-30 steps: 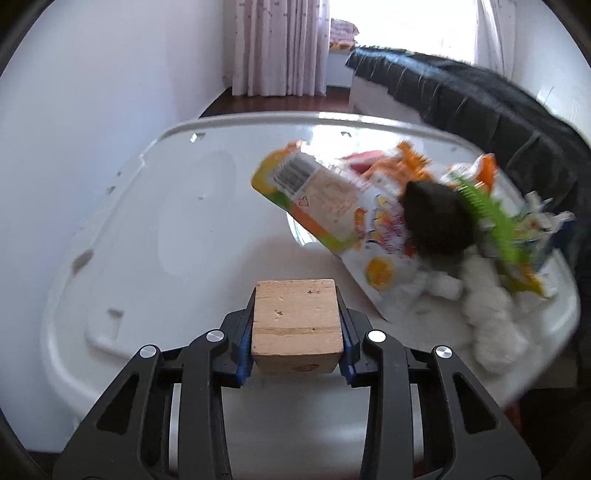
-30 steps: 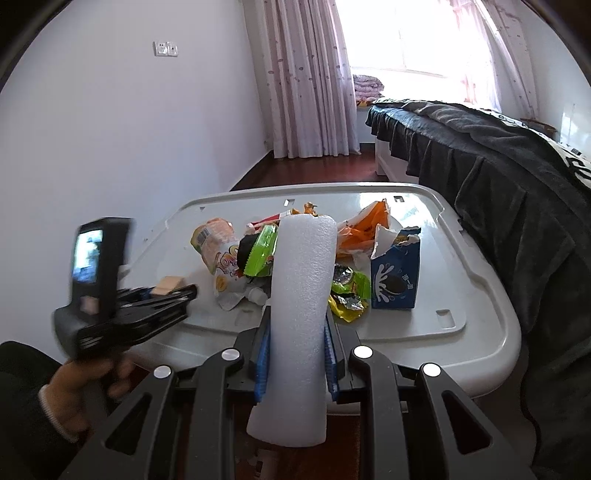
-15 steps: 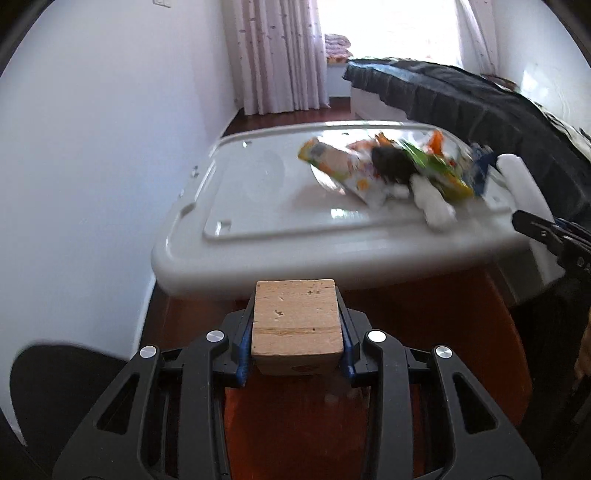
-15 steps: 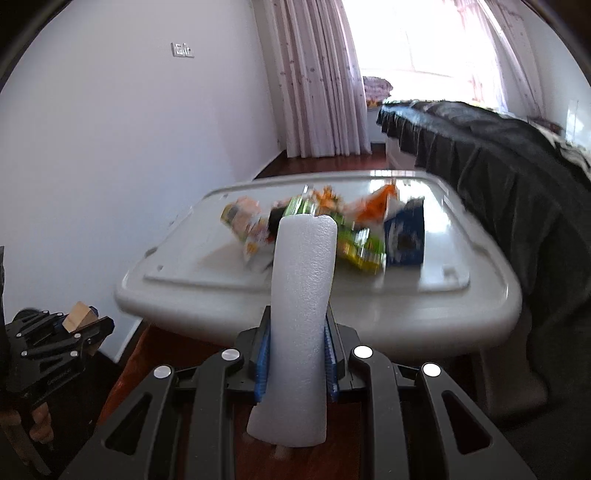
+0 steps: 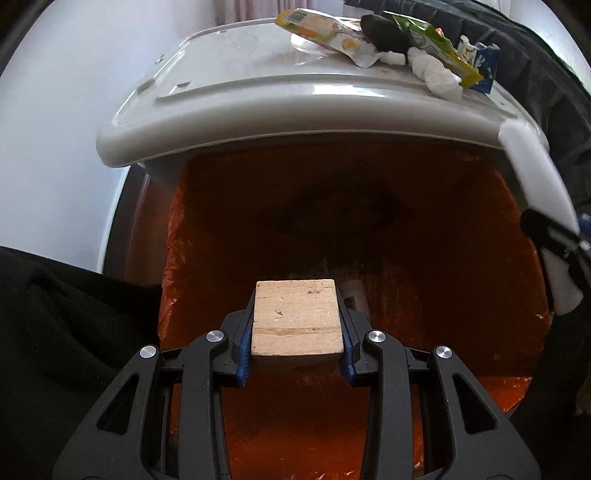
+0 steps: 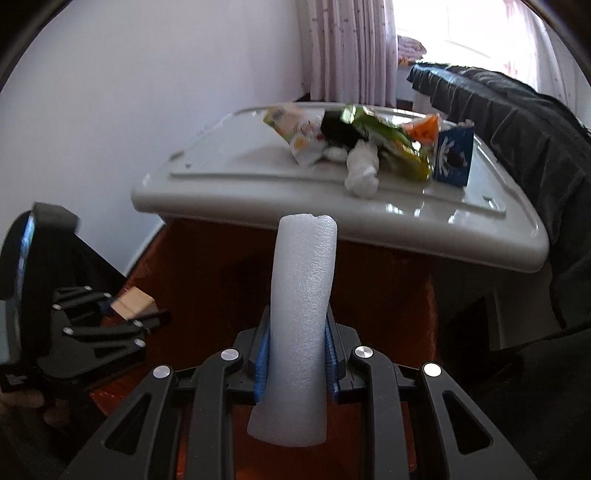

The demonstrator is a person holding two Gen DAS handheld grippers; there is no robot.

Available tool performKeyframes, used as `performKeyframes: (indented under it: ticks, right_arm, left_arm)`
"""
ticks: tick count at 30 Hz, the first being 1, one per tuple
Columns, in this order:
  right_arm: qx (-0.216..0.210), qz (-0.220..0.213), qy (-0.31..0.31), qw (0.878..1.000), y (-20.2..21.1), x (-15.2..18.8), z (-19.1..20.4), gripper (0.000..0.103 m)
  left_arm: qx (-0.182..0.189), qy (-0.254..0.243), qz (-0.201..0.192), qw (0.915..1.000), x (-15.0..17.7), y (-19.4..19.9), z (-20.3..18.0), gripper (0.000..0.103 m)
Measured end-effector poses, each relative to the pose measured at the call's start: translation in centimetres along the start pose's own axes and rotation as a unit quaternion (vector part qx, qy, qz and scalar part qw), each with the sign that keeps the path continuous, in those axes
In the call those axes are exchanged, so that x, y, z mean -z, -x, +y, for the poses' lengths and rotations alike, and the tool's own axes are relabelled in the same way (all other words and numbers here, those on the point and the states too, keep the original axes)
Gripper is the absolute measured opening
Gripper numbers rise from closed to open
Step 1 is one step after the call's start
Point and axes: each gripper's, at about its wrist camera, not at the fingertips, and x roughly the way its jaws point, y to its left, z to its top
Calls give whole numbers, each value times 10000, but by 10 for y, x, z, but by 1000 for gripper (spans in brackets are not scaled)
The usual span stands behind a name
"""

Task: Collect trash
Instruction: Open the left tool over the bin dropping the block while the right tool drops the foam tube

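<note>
So, through your left wrist camera, your left gripper (image 5: 297, 341) has its jaws clamped on a pale square wooden block (image 5: 296, 319), held over the mouth of the orange plastic-lined bin (image 5: 461, 295). You have not let it go yet. Something pale lies in the bin just past the block at 1 o'clock; I cannot tell what it is. At 12 o'clock the grey plastic lid-like tabletop (image 5: 295, 110) carries the leftover pile: a yellow printed snack wrapper (image 5: 317, 26), crumpled white tissue (image 5: 436, 74) and a blue carton (image 5: 485, 68). By my judgement most of the job remains.

Through your right wrist camera, your right gripper (image 6: 297, 363) has its jaws closed around a white foam tube (image 6: 301, 314), standing upright over the bin. This view shows the pile from higher up, including an orange wrapper (image 6: 424, 127) that the left view misses, and your left gripper at 9 o'clock. Only the left view looks down inside the bin.
</note>
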Motion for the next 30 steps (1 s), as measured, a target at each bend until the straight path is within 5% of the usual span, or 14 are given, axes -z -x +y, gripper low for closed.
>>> performKeyframes:
  ticks: [11, 13, 15, 16, 17, 21, 30]
  right_arm:
    - [25, 165, -35, 9999, -8, 3, -3, 26]
    - [64, 210, -39, 9998, -9, 3, -4, 39]
    - [203, 149, -87, 9996, -7, 2, -5, 61]
    - [230, 78, -116, 9996, -5, 2, -6, 62]
    - [219, -21, -182, 9996, -1, 1, -9, 62]
    - [214, -190, -403, 9988, 7, -1, -18, 62]
    - [136, -150, -746, 9970, 3, -16, -32, 62]
  left_arm:
    - [-19, -73, -43, 10000, -3, 0, -4, 34]
    - [8, -97, -46, 9999, -3, 1, -5, 35]
    - [-105, -166, -48, 9998, -2, 1, -7, 58]
    - [-265, -227, -79, 9994, -2, 3, -10, 84]
    - [-464, -322, -212, 9982, -3, 7, -13, 89]
    - [-510, -606, -583, 9951, -2, 19, -23, 89]
    - [-330, -740, -762, 9938, 1, 25, -26, 89]
